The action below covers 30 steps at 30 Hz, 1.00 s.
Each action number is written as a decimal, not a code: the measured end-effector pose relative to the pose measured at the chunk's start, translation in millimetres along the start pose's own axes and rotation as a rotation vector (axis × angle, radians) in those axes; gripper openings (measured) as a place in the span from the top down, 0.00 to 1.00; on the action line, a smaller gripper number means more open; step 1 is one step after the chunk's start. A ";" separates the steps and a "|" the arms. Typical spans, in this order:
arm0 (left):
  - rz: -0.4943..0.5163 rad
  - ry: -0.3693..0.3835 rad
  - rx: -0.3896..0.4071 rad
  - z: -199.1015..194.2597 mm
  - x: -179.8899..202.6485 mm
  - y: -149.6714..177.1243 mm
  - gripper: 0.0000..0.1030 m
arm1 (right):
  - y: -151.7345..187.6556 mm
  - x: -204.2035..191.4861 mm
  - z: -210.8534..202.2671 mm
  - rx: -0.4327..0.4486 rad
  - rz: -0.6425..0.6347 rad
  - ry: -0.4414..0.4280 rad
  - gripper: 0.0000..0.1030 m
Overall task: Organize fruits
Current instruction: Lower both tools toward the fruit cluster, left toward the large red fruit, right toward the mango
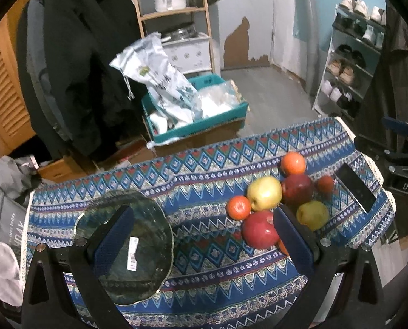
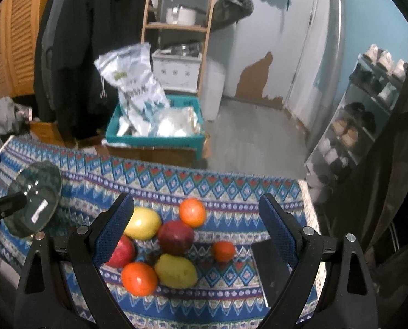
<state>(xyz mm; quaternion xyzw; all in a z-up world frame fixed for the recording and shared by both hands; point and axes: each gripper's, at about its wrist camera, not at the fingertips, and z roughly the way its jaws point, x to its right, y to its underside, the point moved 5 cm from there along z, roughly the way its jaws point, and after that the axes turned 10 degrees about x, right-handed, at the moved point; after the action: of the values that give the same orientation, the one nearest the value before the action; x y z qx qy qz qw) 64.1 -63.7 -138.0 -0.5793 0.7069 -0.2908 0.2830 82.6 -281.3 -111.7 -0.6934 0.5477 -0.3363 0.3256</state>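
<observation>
The left gripper [image 1: 204, 230] has its fingers wide apart, glass plate [image 1: 127, 249] behind its left finger. The right gripper [image 2: 195, 224] is also spread, above the fruits [image 2: 173, 246] on the bench [image 2: 231, 192].

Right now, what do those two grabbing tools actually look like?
Each gripper, left and right, is a black forked frame with silver round bolts. Its two fingers carry dark blue, dotted-texture pads. No cables or sleeves show.
</observation>
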 end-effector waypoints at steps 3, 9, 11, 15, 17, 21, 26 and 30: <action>0.010 0.009 -0.028 9.3 6.0 6.2 0.01 | 11.8 -0.5 10.5 -0.049 0.007 -0.013 0.12; 0.010 0.037 -0.106 33.7 16.4 23.2 0.01 | 41.3 1.9 29.8 -0.135 0.000 -0.015 0.12; 0.019 0.034 -0.125 42.3 20.0 28.9 0.01 | 48.5 2.8 35.8 -0.162 0.011 -0.020 0.12; 0.022 0.038 -0.168 59.7 28.4 41.3 0.01 | 65.7 6.9 47.5 -0.222 0.039 -0.033 0.12; 0.024 0.038 -0.184 67.1 31.4 46.2 0.01 | 73.5 8.8 52.5 -0.249 0.050 -0.038 0.12; 0.027 0.041 -0.210 80.4 37.5 55.7 0.01 | 86.1 7.0 61.3 -0.290 0.036 -0.038 0.12; 0.010 0.074 -0.254 90.8 43.9 66.5 0.02 | 105.6 6.4 72.5 -0.355 0.018 -0.054 0.12; -0.002 0.093 -0.284 98.7 50.2 73.3 0.02 | 118.8 7.3 78.0 -0.393 0.034 -0.076 0.12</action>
<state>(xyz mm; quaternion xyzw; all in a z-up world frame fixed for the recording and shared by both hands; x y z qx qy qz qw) 80.4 -109.6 -261.5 -0.6003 0.7526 -0.2147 0.1651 83.9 -304.3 -252.1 -0.7464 0.6018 -0.1908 0.2103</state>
